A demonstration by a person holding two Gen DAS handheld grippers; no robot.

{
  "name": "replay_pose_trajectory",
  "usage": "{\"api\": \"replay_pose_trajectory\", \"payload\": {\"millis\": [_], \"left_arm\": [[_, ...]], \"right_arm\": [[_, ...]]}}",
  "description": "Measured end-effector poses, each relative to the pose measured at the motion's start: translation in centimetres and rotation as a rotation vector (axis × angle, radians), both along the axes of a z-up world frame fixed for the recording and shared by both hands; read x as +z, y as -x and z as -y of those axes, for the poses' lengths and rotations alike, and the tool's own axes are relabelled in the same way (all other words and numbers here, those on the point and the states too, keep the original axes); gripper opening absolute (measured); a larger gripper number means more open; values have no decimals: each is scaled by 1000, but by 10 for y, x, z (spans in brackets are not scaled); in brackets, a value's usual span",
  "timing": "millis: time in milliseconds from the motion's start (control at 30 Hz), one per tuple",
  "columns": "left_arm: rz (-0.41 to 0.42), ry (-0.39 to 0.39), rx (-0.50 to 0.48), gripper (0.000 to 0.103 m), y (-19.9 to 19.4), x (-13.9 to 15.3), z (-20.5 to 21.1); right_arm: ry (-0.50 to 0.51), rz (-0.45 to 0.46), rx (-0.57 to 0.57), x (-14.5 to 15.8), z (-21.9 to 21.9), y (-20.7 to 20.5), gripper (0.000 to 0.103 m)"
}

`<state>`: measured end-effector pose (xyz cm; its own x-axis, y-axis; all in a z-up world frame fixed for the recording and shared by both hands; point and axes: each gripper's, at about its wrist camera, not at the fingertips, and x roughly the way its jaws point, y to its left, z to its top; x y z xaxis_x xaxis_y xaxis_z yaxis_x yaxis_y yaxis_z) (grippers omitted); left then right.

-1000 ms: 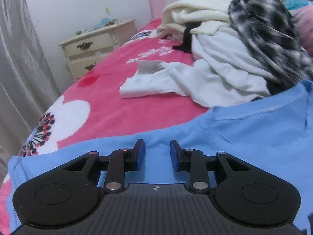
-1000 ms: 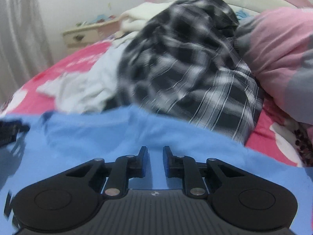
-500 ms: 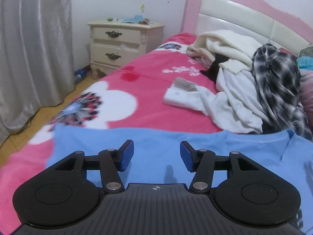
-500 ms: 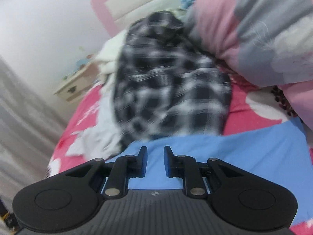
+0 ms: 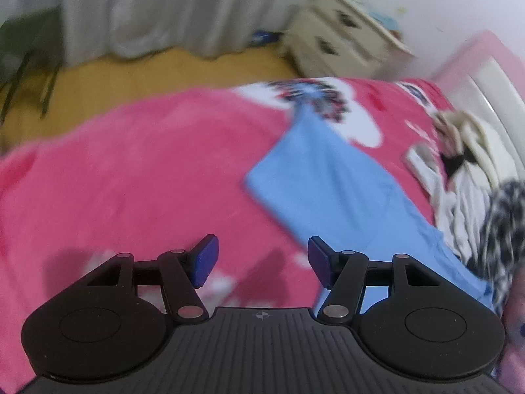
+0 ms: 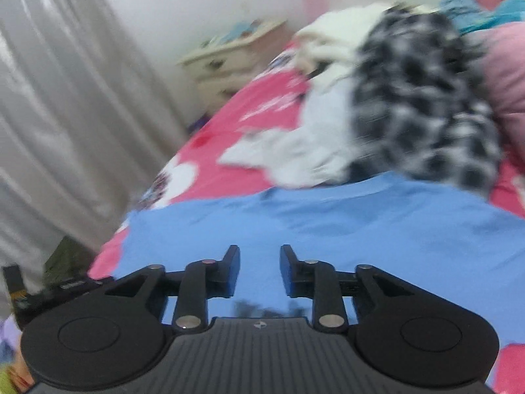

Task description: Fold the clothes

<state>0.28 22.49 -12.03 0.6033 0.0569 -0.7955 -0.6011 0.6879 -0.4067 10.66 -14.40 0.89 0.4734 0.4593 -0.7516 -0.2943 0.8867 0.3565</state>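
A light blue shirt (image 5: 331,180) lies spread flat on the pink bedspread (image 5: 137,177). In the left wrist view it stretches from the flower print down to the right, and my left gripper (image 5: 261,259) hovers open over bare bedspread just left of its edge, holding nothing. In the right wrist view the blue shirt (image 6: 328,223) fills the foreground, and my right gripper (image 6: 259,271) hangs open above it with empty fingers. Both views are motion-blurred.
A heap of clothes sits toward the headboard: a white garment (image 6: 302,151) and a black-and-white plaid shirt (image 6: 423,118). A pink pillow (image 6: 505,75) lies at right. A cream nightstand (image 5: 344,42), grey curtain (image 6: 65,115) and wooden floor (image 5: 164,78) flank the bed.
The left gripper has swung left and away from the shirt, opening wider, now over bare bedspread. The right gripper has turned left over the shirt and opened slightly wider.
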Motion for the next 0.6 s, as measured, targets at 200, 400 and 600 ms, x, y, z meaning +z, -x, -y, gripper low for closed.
{"api": "replay_pose_trajectory", "payload": {"millis": [200,400,600], "left_arm": [[72,-123,102,60,12,-6,-1],[169,-66,171,55,4,-12,-24],[168,-115,93,40,-24,-17,-20]], "right_arm": [[194,-60,256,-3,-131,-5,43],[226,-24,379,-17,-232,-20,43],[220,22,411,-41,-292,-59,43]]}}
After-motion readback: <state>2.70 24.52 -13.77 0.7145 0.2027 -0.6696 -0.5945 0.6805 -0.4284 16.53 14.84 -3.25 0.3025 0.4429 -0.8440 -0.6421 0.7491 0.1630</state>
